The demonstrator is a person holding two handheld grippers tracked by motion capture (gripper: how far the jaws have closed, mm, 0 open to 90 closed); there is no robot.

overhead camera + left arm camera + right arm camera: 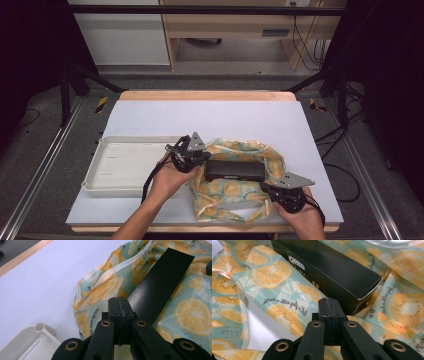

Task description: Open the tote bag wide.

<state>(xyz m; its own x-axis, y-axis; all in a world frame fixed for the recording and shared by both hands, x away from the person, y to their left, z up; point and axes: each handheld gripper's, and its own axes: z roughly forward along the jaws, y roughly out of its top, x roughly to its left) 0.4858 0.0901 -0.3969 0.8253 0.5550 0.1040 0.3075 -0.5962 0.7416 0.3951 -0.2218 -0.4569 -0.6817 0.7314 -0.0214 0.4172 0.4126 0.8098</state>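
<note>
A black Oreo box [235, 170] lies lengthwise on a crumpled cloth [225, 195] printed with orange and lemon slices, near the table's front edge. My left gripper [202, 157] is at the box's left end, held in a hand. In the left gripper view its jaws [119, 304] are pressed together with nothing between them, above the cloth [100, 293] and beside the box [160, 282]. My right gripper [269, 189] sits at the box's front right corner. Its jaws [329, 304] are shut too, empty, pointing at the box [332, 267] just over the cloth [274, 280].
A white plastic tray [125, 162] rests on the pale mat [210, 117] left of the cloth, close behind my left hand; its corner [37, 336] appears in the left gripper view. The table's wooden edge [205, 95] runs along the back.
</note>
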